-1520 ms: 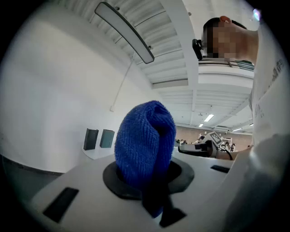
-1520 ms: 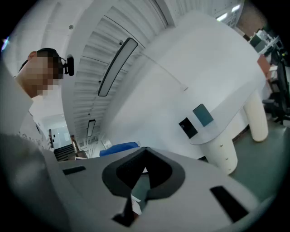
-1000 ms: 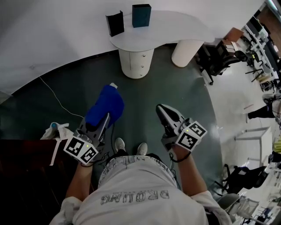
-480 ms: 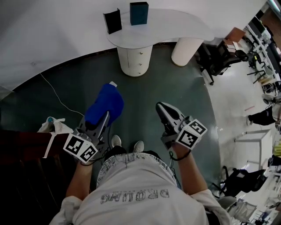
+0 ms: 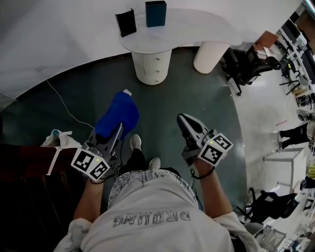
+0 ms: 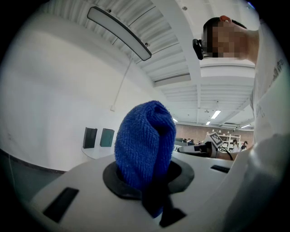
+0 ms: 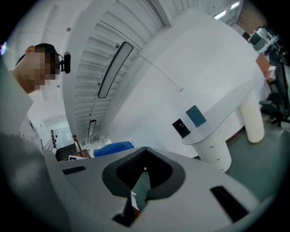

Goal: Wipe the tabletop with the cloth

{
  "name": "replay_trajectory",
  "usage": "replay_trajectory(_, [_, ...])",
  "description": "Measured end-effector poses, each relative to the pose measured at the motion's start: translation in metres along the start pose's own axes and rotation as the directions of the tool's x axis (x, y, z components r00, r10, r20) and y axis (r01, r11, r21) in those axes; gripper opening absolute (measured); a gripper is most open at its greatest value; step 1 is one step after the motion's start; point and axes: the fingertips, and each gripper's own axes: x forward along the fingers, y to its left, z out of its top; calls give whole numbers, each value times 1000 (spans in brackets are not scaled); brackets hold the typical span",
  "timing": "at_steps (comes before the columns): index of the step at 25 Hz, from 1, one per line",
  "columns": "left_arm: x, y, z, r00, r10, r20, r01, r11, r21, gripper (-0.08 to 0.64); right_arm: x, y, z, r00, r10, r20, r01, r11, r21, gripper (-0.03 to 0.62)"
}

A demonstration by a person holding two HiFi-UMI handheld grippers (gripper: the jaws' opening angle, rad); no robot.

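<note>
left hand-held gripper (image 5: 119, 132) clamping blue cloth (image 5: 117, 116), right hand-held gripper (image 5: 182, 121) closed, open floor (image 5: 162, 103) ahead

Cloth (image 6: 145, 140) rough looped terry; white counter (image 5: 197, 30) smooth, matt; floor (image 5: 162, 106) smooth, faint sheen.

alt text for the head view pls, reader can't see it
Seen from above, a person standing on a dark green floor holds a blue cloth clamped in the left gripper, while the right gripper is shut and empty. Ahead stands a curved white table with a black box and a teal box on it.
</note>
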Motion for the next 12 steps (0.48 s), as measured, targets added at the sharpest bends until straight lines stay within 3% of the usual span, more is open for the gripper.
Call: replay_trajectory(12, [31, 21, 3, 1000, -6, 1, 6, 1000, -8, 84, 20, -25, 14, 1000, -17, -8, 17, 1000, 1, 6])
